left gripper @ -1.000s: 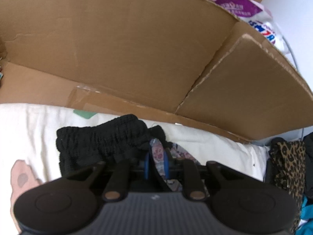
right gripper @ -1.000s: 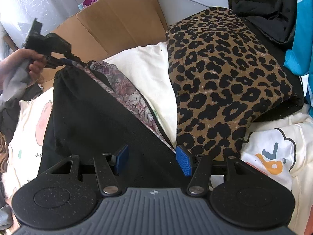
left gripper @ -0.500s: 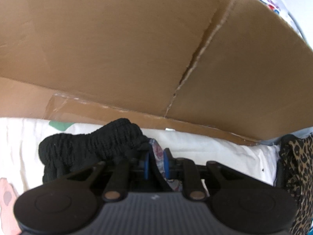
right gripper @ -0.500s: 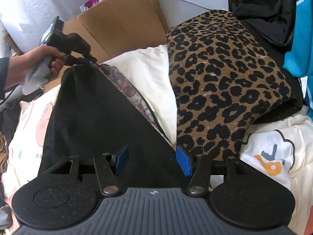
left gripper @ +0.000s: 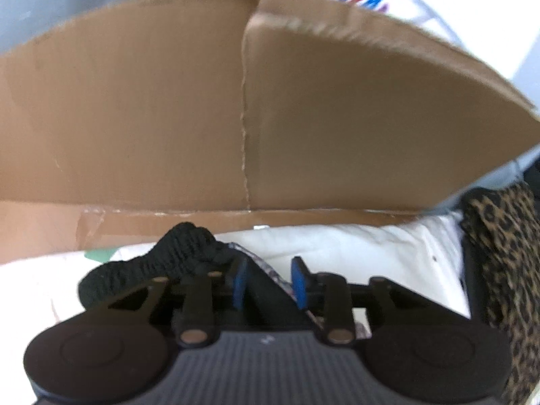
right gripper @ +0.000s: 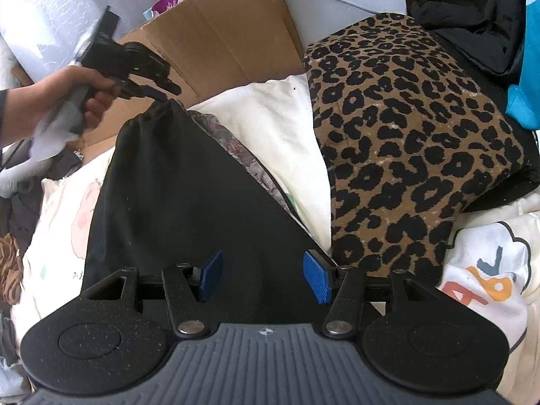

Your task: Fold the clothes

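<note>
Lying flat, black garment (right gripper: pixel 175 202) shows patterned lining; both grippers' jaws apart.

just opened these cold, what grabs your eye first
The leopard-print garment on the right stands out most, beside the black garment spread down the middle. At that black garment's far gathered end, the left tongs have just been opening, and brown cardboard stands behind.

Your left wrist view is motion-blurred throughout, the cardboard (left gripper: pixel 270 101) edge smeared. Your right wrist view is sharp, daylit, soft shadows; only the hand (right gripper: pixel 77 98) at upper left blurs. Both bow at edges, corners black. White bedding (left gripper: pixel 337 246) glares.
</note>
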Demonstrator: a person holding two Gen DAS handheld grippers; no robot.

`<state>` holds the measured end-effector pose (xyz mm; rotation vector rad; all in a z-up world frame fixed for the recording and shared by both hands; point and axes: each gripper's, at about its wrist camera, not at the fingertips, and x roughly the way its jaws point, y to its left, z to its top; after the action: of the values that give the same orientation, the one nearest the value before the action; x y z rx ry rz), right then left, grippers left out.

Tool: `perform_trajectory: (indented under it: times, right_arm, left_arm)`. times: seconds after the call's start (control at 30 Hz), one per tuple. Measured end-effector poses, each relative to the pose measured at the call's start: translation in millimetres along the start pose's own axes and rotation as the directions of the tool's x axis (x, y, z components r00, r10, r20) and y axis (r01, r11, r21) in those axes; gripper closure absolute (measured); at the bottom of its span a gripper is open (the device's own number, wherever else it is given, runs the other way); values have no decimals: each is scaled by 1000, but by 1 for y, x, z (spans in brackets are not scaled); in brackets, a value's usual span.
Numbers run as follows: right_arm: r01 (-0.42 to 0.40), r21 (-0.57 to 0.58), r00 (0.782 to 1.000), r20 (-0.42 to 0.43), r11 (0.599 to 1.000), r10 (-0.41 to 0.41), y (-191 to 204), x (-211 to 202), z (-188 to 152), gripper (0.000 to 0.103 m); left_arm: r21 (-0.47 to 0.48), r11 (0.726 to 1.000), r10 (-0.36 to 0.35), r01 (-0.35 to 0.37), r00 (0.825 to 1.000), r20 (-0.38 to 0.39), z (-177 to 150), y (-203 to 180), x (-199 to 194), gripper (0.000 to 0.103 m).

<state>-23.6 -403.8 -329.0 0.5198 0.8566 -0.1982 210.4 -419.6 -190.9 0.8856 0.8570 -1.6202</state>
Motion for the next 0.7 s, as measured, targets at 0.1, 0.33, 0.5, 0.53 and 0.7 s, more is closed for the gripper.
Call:
perform_trajectory:
  times: [0.1, 0.33, 0.5, 0.53, 0.7]
  right_arm:
    - [-7, 20, 1000, 2, 1000, 7, 2, 5, 2, 43]
    - [-8, 30, 1000, -13, 1000, 8, 7, 16, 0, 43]
    - [23, 22, 998, -51, 999, -22, 4, 23, -8, 43]
    - [36, 22, 998, -60, 999, -34, 2, 25, -9, 43]
    - [87, 44, 992, -93, 995, -83, -10, 34, -12, 52]
  left_arm:
    - [49, 999, -20, 21, 1000, -23, -7, 0, -11, 67]
    - [133, 990, -22, 37, 994, -109, -39, 0, 1, 67]
    - [136, 989, -30, 51, 988, -152, -57, -7, 23, 69]
    - [147, 988, -29, 51, 988, -152, -59, -11, 27, 70]
    - [183, 982, -19, 38, 994, -105, -61, -23, 41, 72]
